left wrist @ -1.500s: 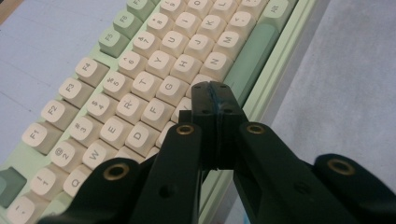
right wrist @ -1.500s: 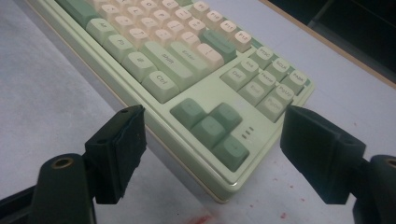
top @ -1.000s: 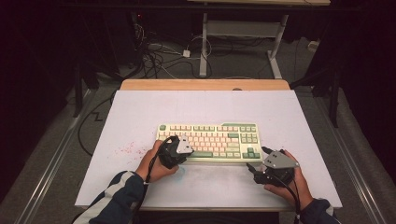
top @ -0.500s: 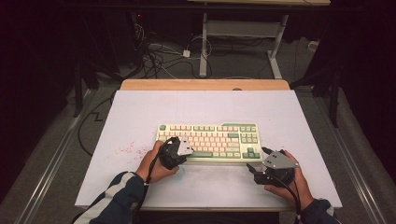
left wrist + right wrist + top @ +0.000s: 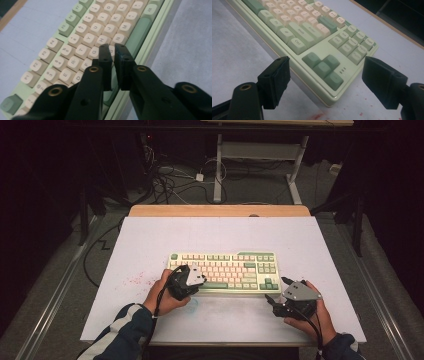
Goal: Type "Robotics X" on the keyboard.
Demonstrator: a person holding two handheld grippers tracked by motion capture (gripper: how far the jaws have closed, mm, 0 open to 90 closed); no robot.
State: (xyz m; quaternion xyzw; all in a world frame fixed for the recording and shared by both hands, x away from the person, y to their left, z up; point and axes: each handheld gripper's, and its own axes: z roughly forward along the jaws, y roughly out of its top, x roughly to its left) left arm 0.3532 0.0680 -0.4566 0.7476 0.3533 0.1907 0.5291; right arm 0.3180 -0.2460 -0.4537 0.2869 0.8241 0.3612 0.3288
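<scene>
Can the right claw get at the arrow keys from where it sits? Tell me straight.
Probably yes. The right claw stands wide open just off the keyboard's near right corner, with the arrow keys straight ahead between its jaws. Nothing lies between them.

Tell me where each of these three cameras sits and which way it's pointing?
High view: above the person's side, looking forward and down on the table; both forearms, the left gripper and right gripper show.
Left gripper view: rides the left gripper, looking along its nearly closed jaws over the letter keys.
Right gripper view: rides the right gripper, wide jaws framing the arrow keys.
All three share the keyboard.
</scene>
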